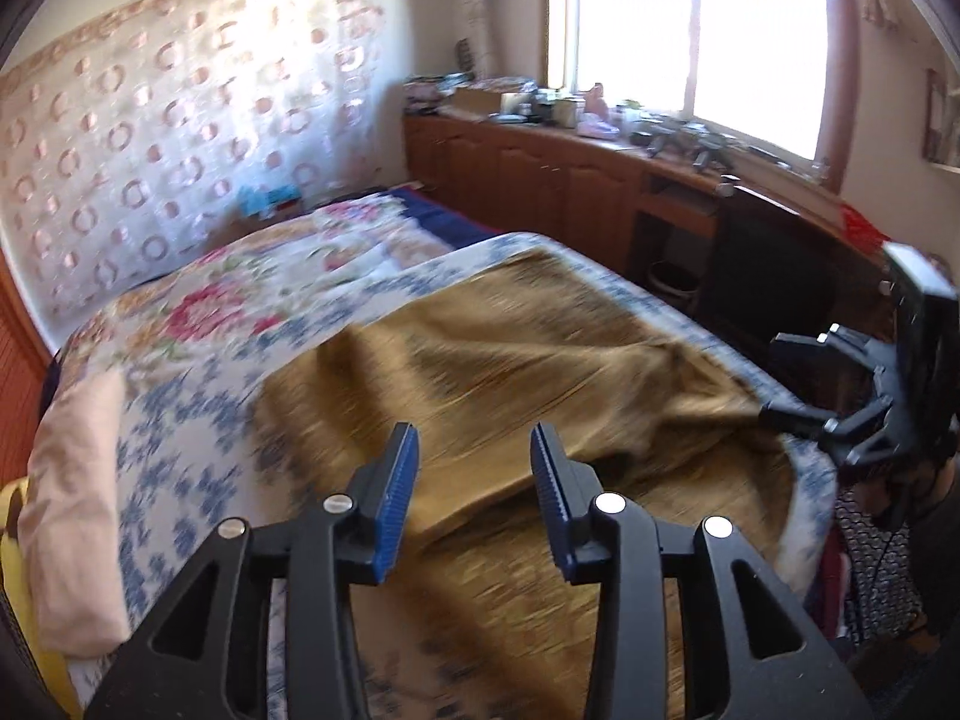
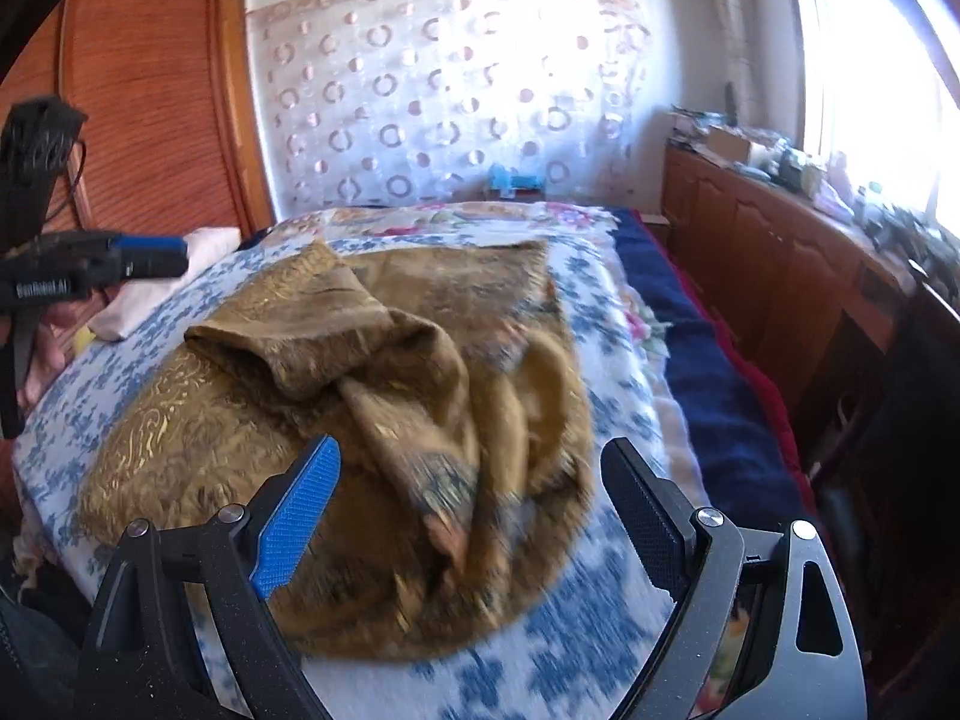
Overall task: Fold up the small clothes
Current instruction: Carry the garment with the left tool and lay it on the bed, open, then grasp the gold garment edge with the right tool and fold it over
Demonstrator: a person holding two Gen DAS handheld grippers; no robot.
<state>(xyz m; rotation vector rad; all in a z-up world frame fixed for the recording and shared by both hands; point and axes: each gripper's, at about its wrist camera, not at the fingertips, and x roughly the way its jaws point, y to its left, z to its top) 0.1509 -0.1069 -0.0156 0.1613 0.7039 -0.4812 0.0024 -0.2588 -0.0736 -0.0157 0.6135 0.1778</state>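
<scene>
A golden-brown patterned garment [image 1: 510, 348] lies on the bed. In the right wrist view the garment [image 2: 372, 324] has a corner flipped over on top and bunched folds toward the near edge. My left gripper [image 1: 475, 432] hovers over its near part, jaws apart with only air between the blue pads [image 1: 393, 480]. From the right wrist view the left gripper [image 2: 180, 258] shows at the far left, beside the cloth. My right gripper [image 2: 473, 447] stands wide open above the bunched near edge, touching nothing. The left wrist view shows the right gripper [image 1: 774, 378] at the cloth's right corner.
The bed cover [image 2: 570, 312] is white with blue flowers. A pale pink cloth [image 1: 78, 480] lies at the left edge. A dark blue blanket [image 2: 720, 390] runs along the right side, then wooden cabinets [image 1: 540, 180] with clutter under the window. A wooden wardrobe [image 2: 150, 90] stands left.
</scene>
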